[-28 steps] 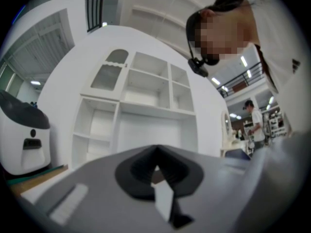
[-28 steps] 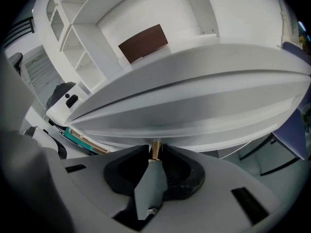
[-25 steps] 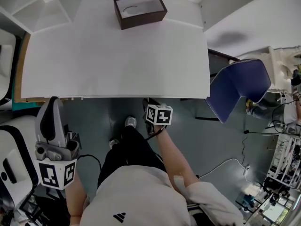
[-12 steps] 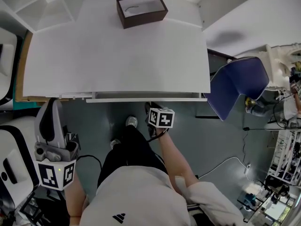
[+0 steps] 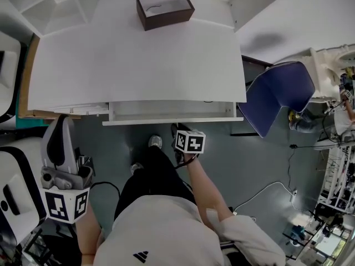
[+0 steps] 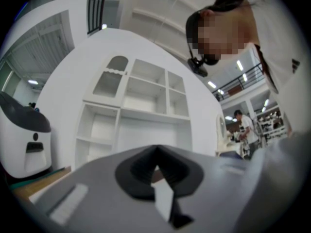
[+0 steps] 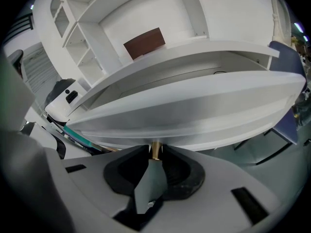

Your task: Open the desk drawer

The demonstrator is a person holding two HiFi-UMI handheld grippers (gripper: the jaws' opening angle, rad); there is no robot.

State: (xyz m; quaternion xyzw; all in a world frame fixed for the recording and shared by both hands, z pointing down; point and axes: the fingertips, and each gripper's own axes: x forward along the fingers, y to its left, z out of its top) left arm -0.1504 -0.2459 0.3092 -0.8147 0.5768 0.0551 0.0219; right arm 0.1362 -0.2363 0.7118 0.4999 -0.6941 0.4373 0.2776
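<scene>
**Under the counter's front edge, a drawer part-way out, held by its knob**

Across the middle of the head view, the white counter (image 5: 133, 54) filled most of the frame, with an open brown box (image 5: 165, 9) at its far upper edge. Just below the counter's near edge the drawer (image 5: 172, 111) stood part-way out, a shallow white tray with a bare interior. The right gripper (image 5: 177, 128) sat at the centre of the drawer front, just under its lip. The person's arm ran straight back toward the body at lower centre, a line that suited a straight pull. The left gripper (image 5: 62, 121) hung at lower left, well apart from the drawer, seemingly parked out of the way since one hand was enough. A blue chair (image 5: 280, 96) stood off to the right, clear of the drawer's path.

Low in the left gripper view, its fingers met at their tips with nothing between them. They faced a white shelf unit (image 6: 141, 110) in mid-frame, so this gripper had no part in the pull.

At the bottom centre of the right gripper view, the fingers were closed on a small brass knob (image 7: 155, 150), which filled the narrow gap between them. The drawer front arched across the frame directly above, with the counter's edge higher and the brown box beyond at upper left. Taking the knob at the centre of the front looked chosen so the drawer would run out evenly rather than skew. By my judgement the drawer was only part of the way open, and more pulling along the same line would be needed.
</scene>
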